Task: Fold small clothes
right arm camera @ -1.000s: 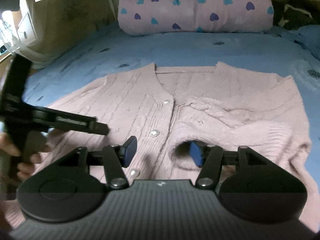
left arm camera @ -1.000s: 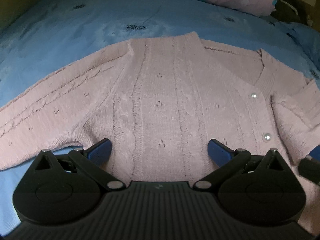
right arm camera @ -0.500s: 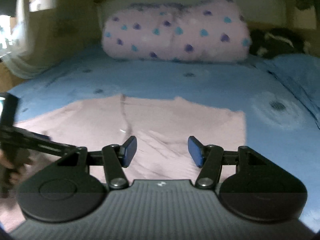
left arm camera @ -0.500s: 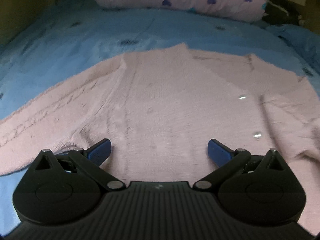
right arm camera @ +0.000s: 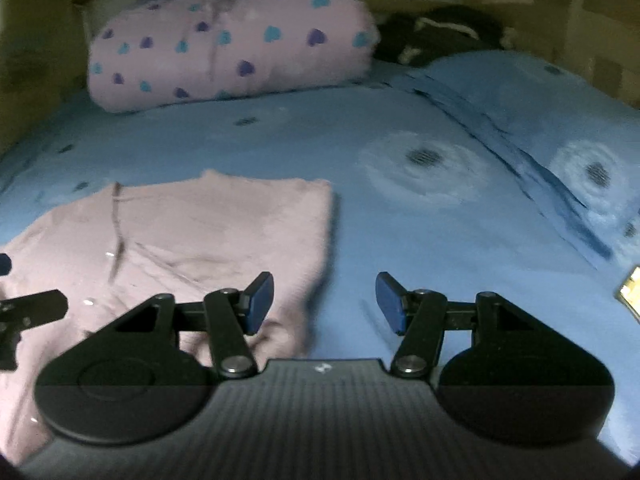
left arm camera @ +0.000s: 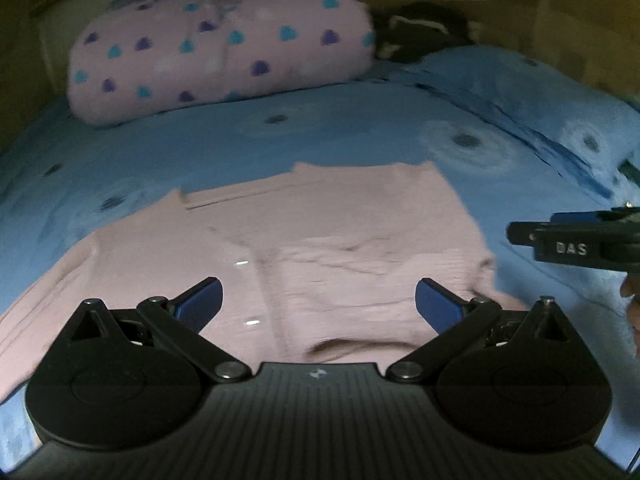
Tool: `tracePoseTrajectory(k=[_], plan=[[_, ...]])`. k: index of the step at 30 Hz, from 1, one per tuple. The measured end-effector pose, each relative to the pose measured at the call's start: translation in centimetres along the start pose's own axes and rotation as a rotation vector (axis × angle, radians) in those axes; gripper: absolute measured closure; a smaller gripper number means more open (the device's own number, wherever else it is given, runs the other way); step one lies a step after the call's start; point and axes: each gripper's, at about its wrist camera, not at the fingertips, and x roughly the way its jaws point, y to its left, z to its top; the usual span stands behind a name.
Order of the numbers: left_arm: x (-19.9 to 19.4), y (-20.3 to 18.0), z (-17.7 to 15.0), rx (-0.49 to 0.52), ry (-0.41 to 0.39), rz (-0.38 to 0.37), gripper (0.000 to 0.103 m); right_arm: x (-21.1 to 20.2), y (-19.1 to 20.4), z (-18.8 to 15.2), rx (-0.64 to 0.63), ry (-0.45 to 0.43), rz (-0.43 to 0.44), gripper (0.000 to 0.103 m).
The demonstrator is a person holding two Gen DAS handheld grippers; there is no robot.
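1. Left wrist view. Blue bedsheet (left arm camera: pixel 320 136) with dark flower prints fills the frame, under motion blur.
2. Pink pillow (left arm camera: pixel 224 52) with purple and teal hearts sits at 12 o'clock against the headboard; a dark bundle (left arm camera: pixel 424 36) lies at 1 o'clock just beside it.
3. Pink cardigan (left arm camera: pixel 328 248) lies flat on the bed at frame centre, neckline toward 12 o'clock. Its right side is folded inward, with a sleeve laid across the chest; the other sleeve runs out toward 8 o'clock.
4. Two buttons (left arm camera: pixel 242 263) show as bright streaks along the placket.
5. Left hand-held gripper (left arm camera: pixel 319 306): jaws wide, nothing between them, blue pads hanging over the cardigan's lower half. Contact with the fabric: cannot tell.
6. At 3 o'clock the right hand-held gripper (left arm camera: pixel 520 234) shows side-on over bare sheet, with fingertips of a hand (left arm camera: pixel 631 300) below it.
7. Right wrist view. Same bed; bedsheet (right arm camera: pixel 400 240) covers most of the frame, pillow (right arm camera: pixel 228 40) at 12 o'clock.
8. Cardigan (right arm camera: pixel 208 232) sits at 9 o'clock; its folded edge runs down toward the left pad.
9. Right hand-held gripper (right arm camera: pixel 325 302): jaws about half apart, empty. Left pad over the cardigan's edge, right pad over bare sheet.
10. Part of the left hand-held gripper (right arm camera: pixel 28 308) pokes in at 9 o'clock.
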Motion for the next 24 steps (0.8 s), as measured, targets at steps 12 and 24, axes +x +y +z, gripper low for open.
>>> tracePoseTrajectory(k=[12, 24], plan=[[3.7, -6.7, -1.1, 0.092, 0.051, -0.041, 0.000, -0.7, -2.9, -0.7, 0.097, 0.008, -0.014, 0.044], [4.9, -7.1, -1.8, 0.160, 0.035, -0.082, 0.054, -0.6, -2.2, -0.7, 0.065, 0.017, -0.012, 0.044]])
